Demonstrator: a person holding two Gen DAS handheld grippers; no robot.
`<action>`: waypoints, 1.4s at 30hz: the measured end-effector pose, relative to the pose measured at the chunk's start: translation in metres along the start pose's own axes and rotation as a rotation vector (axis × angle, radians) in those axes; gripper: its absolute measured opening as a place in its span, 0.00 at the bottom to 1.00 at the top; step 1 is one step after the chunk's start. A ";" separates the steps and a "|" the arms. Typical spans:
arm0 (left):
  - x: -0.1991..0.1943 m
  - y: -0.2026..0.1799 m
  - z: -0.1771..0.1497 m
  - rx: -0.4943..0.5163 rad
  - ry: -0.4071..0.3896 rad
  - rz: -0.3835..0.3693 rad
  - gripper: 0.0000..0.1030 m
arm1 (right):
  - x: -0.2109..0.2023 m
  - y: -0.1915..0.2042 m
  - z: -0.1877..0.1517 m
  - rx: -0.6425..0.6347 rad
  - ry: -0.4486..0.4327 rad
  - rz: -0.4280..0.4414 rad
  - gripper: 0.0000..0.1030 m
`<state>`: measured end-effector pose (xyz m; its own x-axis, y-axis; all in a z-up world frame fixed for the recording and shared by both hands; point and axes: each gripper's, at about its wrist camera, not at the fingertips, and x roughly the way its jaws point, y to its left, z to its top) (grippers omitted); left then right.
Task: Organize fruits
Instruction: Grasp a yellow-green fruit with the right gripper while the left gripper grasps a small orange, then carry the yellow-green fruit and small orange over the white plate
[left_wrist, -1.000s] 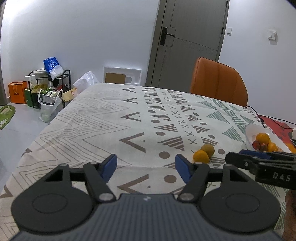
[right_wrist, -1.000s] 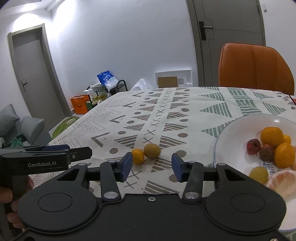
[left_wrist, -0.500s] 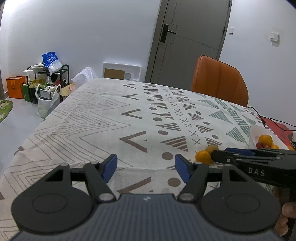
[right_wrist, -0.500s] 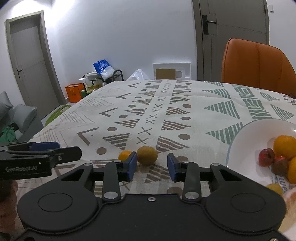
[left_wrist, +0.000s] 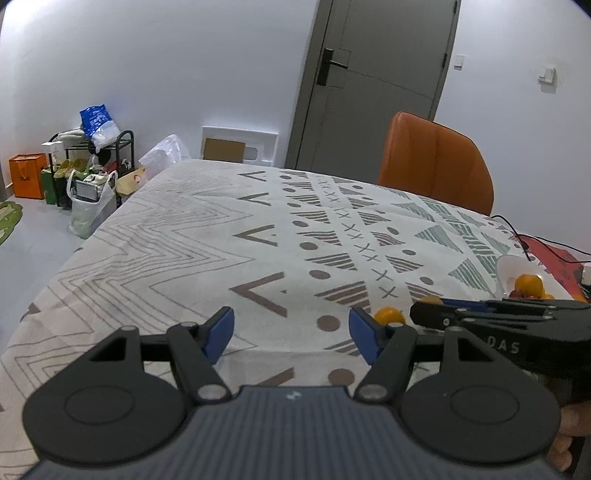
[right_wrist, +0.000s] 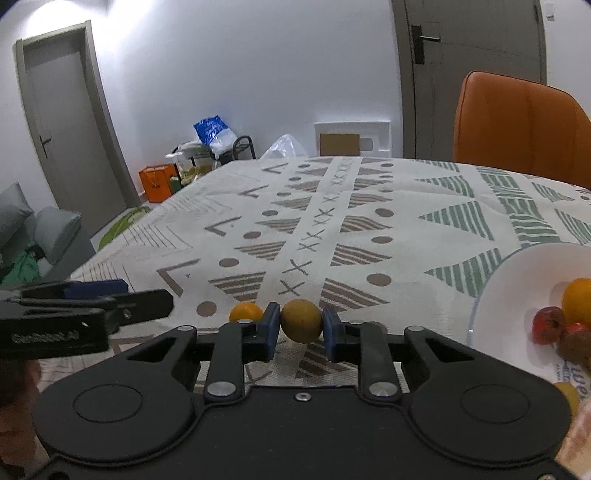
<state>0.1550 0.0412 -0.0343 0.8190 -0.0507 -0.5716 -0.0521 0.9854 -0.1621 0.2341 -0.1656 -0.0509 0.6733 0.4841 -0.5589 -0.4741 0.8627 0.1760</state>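
In the right wrist view my right gripper (right_wrist: 301, 326) has its blue pads on both sides of a yellow-brown round fruit (right_wrist: 301, 320) on the patterned tablecloth. A small orange (right_wrist: 245, 312) lies just left of it, outside the jaws. A white plate (right_wrist: 517, 295) at the right holds an orange (right_wrist: 578, 301) and small red fruits (right_wrist: 548, 324). My left gripper (left_wrist: 291, 334) is open and empty above the cloth. In its view the right gripper (left_wrist: 480, 317) covers most of the brown fruit, and the small orange (left_wrist: 388, 315) shows beside it.
An orange chair (left_wrist: 436, 166) stands at the table's far side. A red item and a black cable (left_wrist: 546, 247) lie at the right edge. Bags and a rack (left_wrist: 85, 173) stand on the floor at the left. Patterned cloth (left_wrist: 221, 240) stretches ahead.
My right gripper has moved forward and left to the brown fruit and closed its jaws around it. My left gripper has shifted only slightly and stays open.
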 end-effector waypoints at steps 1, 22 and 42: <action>0.000 -0.003 0.001 0.002 0.000 -0.004 0.66 | -0.004 -0.001 0.001 0.002 -0.009 -0.002 0.22; 0.029 -0.061 -0.001 0.080 0.024 -0.081 0.59 | -0.068 -0.054 -0.006 0.093 -0.115 -0.088 0.22; 0.024 -0.090 0.006 0.098 0.008 -0.125 0.25 | -0.095 -0.105 -0.028 0.185 -0.143 -0.175 0.22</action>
<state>0.1827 -0.0476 -0.0280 0.8110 -0.1744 -0.5584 0.1061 0.9825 -0.1528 0.2042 -0.3061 -0.0388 0.8150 0.3297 -0.4765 -0.2411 0.9407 0.2386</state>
